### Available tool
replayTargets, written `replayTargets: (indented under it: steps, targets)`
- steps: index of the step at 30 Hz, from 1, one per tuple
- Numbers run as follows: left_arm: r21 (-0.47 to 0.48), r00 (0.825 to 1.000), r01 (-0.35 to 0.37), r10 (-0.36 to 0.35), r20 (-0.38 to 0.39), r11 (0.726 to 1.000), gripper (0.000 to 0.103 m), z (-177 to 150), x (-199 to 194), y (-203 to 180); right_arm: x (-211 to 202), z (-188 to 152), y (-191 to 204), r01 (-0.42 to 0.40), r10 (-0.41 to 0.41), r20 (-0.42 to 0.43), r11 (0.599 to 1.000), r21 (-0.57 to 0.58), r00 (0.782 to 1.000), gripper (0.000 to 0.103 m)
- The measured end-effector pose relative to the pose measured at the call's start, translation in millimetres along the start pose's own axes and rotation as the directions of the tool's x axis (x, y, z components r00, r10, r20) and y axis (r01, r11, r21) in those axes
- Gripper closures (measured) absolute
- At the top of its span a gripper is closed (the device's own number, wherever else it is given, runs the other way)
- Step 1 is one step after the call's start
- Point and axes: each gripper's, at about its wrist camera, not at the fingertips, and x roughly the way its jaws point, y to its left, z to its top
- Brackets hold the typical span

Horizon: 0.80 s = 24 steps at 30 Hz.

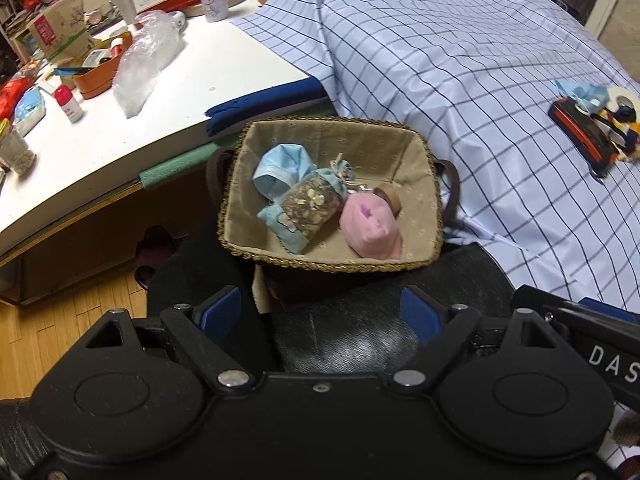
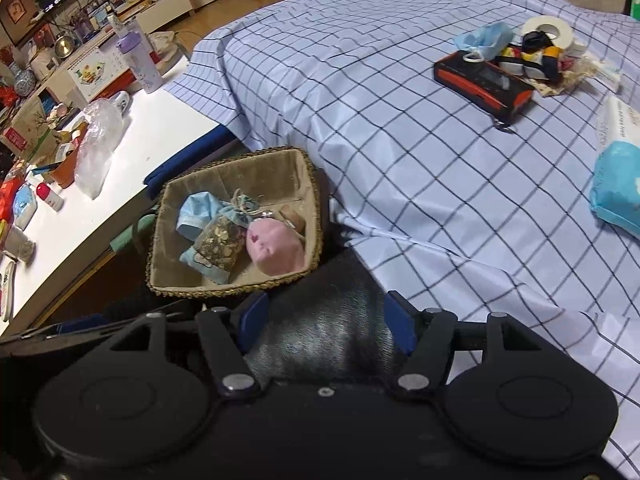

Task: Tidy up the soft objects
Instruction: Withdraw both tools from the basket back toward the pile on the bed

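A woven basket (image 1: 400,148) (image 2: 296,168) with a beige lining holds a blue face mask (image 1: 280,168) (image 2: 196,208), a sachet of dried flowers (image 1: 308,204) (image 2: 220,244) and a pink pouch (image 1: 372,228) (image 2: 276,248). Both grippers hover on the near side of the basket, apart from it. My left gripper (image 1: 320,308) is open with nothing between its blue pads. My right gripper (image 2: 326,316) is also open and empty. Another blue mask (image 2: 484,40) (image 1: 584,94) lies far off on the checked cloth.
The checked cloth (image 2: 400,140) carries a black and orange device (image 2: 484,80), a tape roll (image 2: 548,28) and a blue wipes pack (image 2: 620,184). The white table (image 1: 180,80) at left holds a plastic bag (image 1: 144,60), boxes and bottles. The basket rests on something dark.
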Motion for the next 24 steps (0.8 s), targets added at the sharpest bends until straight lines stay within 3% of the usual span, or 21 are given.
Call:
replayTargets:
  steps: [10, 24]
  targets:
    - [0.077, 1.0, 0.027, -0.026, -0.018, 0.997, 0.019, -6, 6, -26, -1, 3, -37, 0.056, -0.056, -0.002, 0.995, 0.083, 0.998, 0.037]
    - [0.237, 0.998, 0.063, -0.06, -0.02, 0.969, 0.019, 7, 20, -83, -12, 29, -139, 0.157, -0.176, 0.047, 0.948, 0.277, 0.983, 0.036]
